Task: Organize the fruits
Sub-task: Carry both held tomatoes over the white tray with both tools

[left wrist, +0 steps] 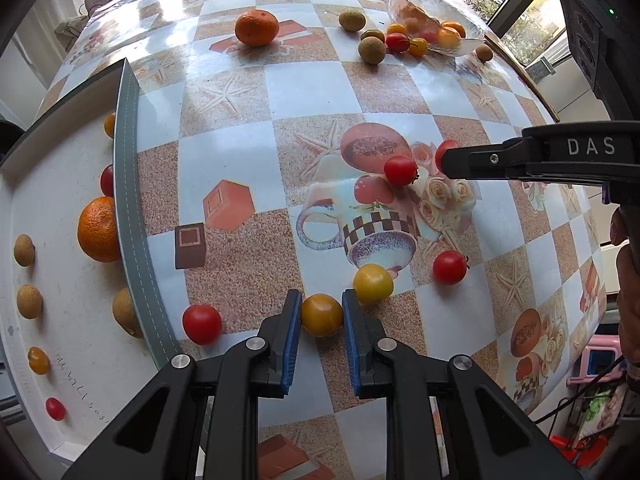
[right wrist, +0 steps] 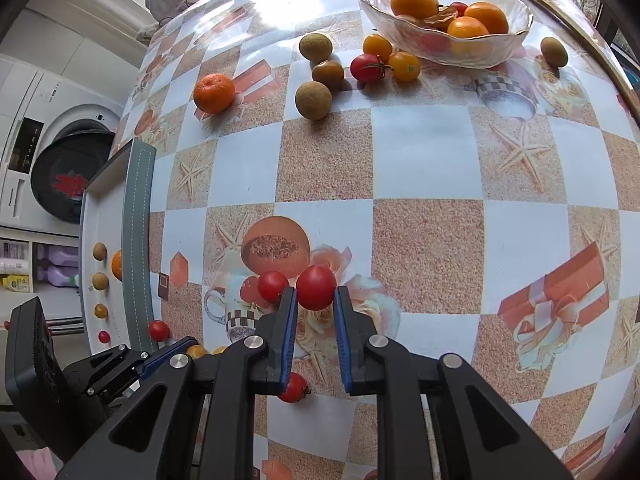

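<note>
My left gripper [left wrist: 322, 308] is shut on a yellow cherry tomato [left wrist: 322, 315] that rests on the checked tablecloth, blue pads [left wrist: 294, 320] pressing both its sides. A yellow tomato [left wrist: 373, 283] and two red ones [left wrist: 202, 324] [left wrist: 450, 267] lie close around it. My right gripper [right wrist: 316, 300] is shut on a red cherry tomato [right wrist: 316, 287], with another red tomato [right wrist: 273, 286] touching its left finger. The white tray [left wrist: 128, 200] at the left holds a tangerine [left wrist: 98, 229], longans [left wrist: 29, 301] and small tomatoes [left wrist: 39, 360] in a row.
A glass bowl [right wrist: 480, 54] with oranges stands at the far right. Before it lie longans [right wrist: 313, 100], a red tomato [right wrist: 366, 68] and yellow tomatoes [right wrist: 405, 66]. A tangerine [right wrist: 214, 93] lies farther left. A washing machine [right wrist: 60, 160] stands beyond the table edge.
</note>
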A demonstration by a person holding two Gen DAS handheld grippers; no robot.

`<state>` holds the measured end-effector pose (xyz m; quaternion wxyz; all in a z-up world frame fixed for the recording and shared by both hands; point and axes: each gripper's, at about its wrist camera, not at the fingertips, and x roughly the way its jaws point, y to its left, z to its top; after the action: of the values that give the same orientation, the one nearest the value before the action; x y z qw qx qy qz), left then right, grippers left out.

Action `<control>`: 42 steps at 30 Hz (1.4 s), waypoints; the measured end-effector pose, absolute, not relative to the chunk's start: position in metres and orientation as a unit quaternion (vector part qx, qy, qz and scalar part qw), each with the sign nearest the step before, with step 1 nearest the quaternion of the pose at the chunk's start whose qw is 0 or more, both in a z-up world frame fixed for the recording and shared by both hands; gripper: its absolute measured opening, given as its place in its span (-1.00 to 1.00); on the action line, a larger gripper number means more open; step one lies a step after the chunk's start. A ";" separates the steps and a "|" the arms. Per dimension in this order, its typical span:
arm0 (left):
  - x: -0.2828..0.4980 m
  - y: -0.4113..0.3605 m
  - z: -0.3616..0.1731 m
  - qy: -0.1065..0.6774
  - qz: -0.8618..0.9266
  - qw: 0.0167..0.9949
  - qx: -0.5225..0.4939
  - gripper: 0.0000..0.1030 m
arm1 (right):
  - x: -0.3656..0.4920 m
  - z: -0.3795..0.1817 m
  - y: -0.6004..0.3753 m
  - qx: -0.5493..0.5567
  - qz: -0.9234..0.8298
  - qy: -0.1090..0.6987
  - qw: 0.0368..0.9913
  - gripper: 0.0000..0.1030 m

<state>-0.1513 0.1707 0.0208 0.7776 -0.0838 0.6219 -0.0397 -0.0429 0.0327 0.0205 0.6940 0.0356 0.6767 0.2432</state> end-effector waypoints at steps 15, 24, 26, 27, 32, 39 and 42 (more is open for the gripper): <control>-0.160 0.205 0.066 0.582 -0.021 0.804 -0.115 -0.58 | -0.062 0.048 0.039 0.020 0.248 0.671 0.699 -0.62; -0.166 0.254 0.087 0.554 0.019 0.822 -0.132 -0.58 | -0.067 0.073 0.080 -0.012 0.274 0.654 0.705 -0.62; -0.167 0.267 0.091 0.548 0.030 0.825 -0.135 -0.58 | -0.067 0.078 0.094 -0.019 0.282 0.650 0.705 -0.62; -0.168 0.274 0.092 0.546 0.037 0.826 -0.135 -0.58 | -0.067 0.080 0.102 -0.023 0.287 0.648 0.705 -0.62; -0.169 0.313 0.096 0.537 0.071 0.830 -0.135 -0.58 | -0.066 0.088 0.145 -0.036 0.316 0.640 0.700 -0.62; -0.156 0.367 0.086 0.536 0.112 0.826 -0.136 -0.58 | -0.062 0.085 0.209 -0.053 0.351 0.635 0.686 -0.62; -0.146 0.386 0.076 0.541 0.127 0.820 -0.135 -0.58 | -0.058 0.079 0.233 -0.056 0.361 0.638 0.678 -0.62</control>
<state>-0.1457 0.3860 0.0763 0.8203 -0.1345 0.5411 0.1269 -0.0584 0.2328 0.0790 0.6781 -0.0562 0.6380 0.3606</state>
